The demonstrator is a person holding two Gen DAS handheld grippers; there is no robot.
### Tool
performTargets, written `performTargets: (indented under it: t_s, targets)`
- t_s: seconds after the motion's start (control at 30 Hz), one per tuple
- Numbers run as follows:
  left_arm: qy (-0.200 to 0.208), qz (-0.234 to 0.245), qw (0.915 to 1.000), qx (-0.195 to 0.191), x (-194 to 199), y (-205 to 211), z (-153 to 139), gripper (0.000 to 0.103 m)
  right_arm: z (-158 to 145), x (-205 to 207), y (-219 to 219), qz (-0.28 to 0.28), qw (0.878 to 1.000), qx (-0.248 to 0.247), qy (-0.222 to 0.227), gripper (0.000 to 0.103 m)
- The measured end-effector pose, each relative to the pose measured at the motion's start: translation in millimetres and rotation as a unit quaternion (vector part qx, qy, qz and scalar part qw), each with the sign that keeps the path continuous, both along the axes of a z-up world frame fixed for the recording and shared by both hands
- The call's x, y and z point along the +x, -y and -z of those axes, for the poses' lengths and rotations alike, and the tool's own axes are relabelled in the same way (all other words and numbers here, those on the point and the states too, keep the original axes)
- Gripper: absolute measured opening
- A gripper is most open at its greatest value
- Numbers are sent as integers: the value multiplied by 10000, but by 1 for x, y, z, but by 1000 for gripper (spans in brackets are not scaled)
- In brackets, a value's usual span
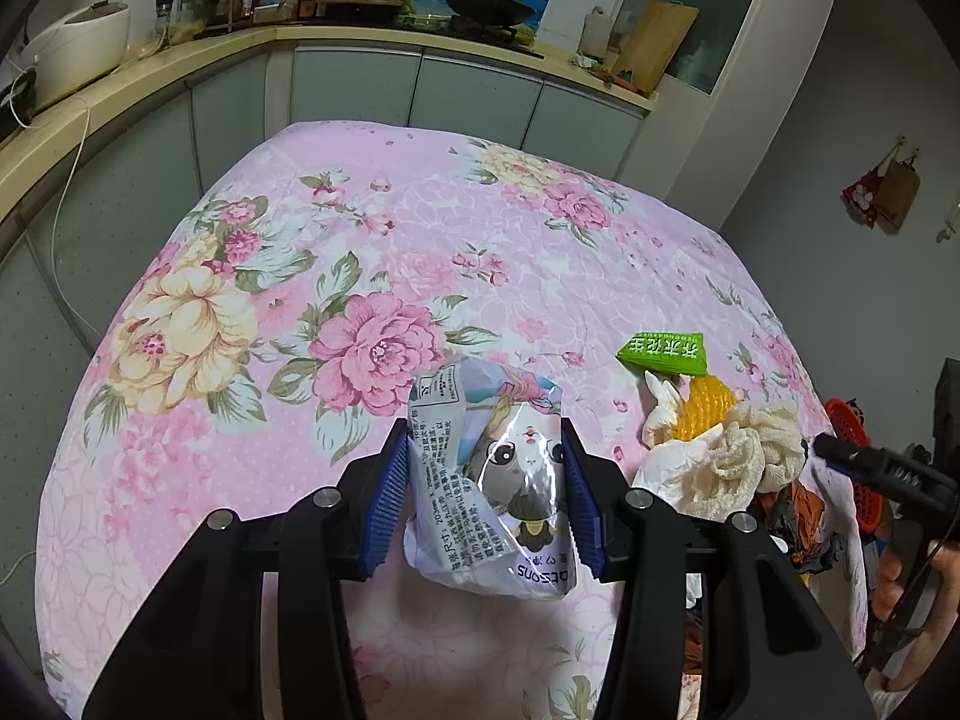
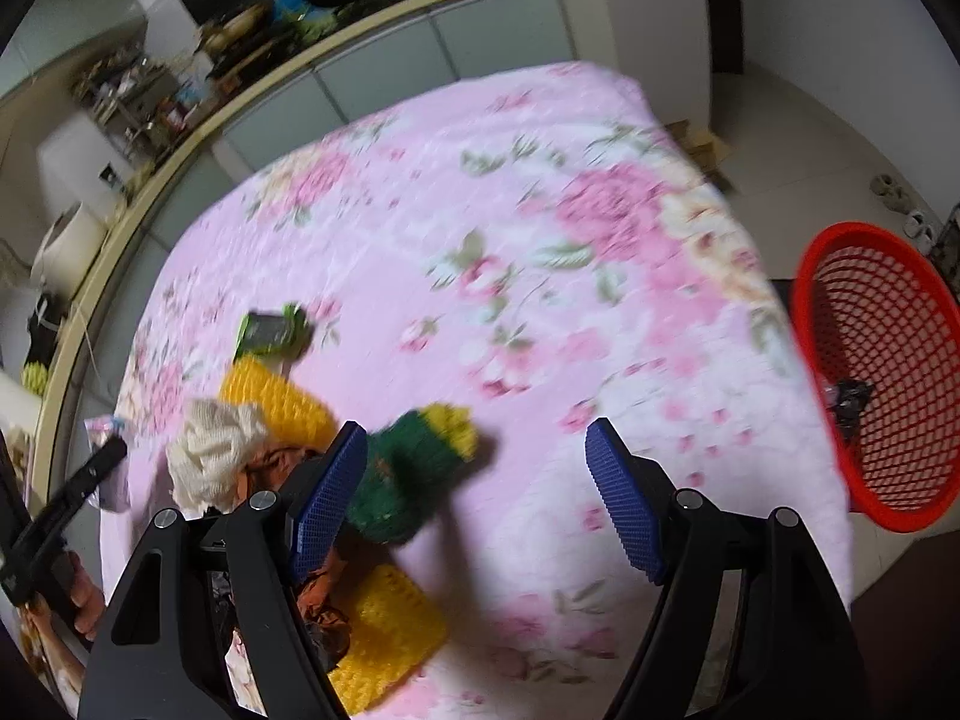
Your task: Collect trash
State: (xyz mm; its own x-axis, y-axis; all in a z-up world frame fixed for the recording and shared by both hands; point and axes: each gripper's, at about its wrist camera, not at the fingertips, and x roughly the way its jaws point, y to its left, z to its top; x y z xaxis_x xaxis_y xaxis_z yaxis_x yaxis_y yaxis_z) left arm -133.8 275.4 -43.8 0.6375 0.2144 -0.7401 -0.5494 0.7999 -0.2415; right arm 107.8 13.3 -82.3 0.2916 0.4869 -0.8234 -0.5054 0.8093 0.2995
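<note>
- In the left wrist view, at lower centre, our left gripper (image 1: 483,480) pinched a crumpled wet-wipe packet (image 1: 489,480) with a cartoon animal on it, and both blue pads (image 1: 384,498) pressed on its sides.
- The packet hung between the jaws above the pink floral tablecloth (image 1: 360,240).
- Right of the packet in that frame we saw a heap of trash: cream foam fruit netting (image 1: 744,456), yellow foam netting (image 1: 705,414) and white tissue (image 1: 663,414).
- Just above the heap lay a green wrapper (image 1: 663,354) with white lettering.
- At the right edge of the left view, the tip of our right gripper (image 1: 870,462) reached in.
- In the right wrist view, blurred, our right gripper (image 2: 477,468) stood spread wide, with nothing between its blue pads (image 2: 624,510).
- Just above its left-hand pad sat a green and yellow foam net roll (image 2: 420,468) on the cloth.
- At the lower middle lay a flat yellow foam net (image 2: 384,630), with brown crumpled scraps (image 2: 318,612) just left of it.
- Farther up the left side we saw the cream netting (image 2: 216,456), a yellow net (image 2: 276,402) and the green wrapper (image 2: 273,330).
- At the right edge stood a red mesh basket (image 2: 864,360) beside the table, with a dark scrap (image 2: 849,402) inside.
- Along the top ran a kitchen counter (image 1: 180,54) with a wok (image 1: 486,3).
</note>
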Motion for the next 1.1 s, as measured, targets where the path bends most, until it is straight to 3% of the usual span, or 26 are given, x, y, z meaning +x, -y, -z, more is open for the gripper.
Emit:
performTargets:
  t_s: [0.2, 0.4, 0.43, 0.47, 1.1]
  targets:
    - [-25, -44, 10000, -37, -2, -1, 3, 46, 14, -11, -28, -372, 9992, -148, -41, 73]
    - [-28, -107, 9999, -49, -4, -2, 3, 46, 16, -21, -49, -740, 9968, -251, 193, 55]
    - [-22, -109, 9999, -53, -4, -1, 3, 46, 17, -22, -51, -784, 9962, -280, 237, 46]
    - [-28, -105, 9999, -51, -4, -1, 3, 46, 19, -23, -54, -843, 9958, -266, 226, 44]
    - [20, -60, 9997, 237, 14, 6, -13, 46, -17, 5, -19, -259, 9964, 33, 802, 40]
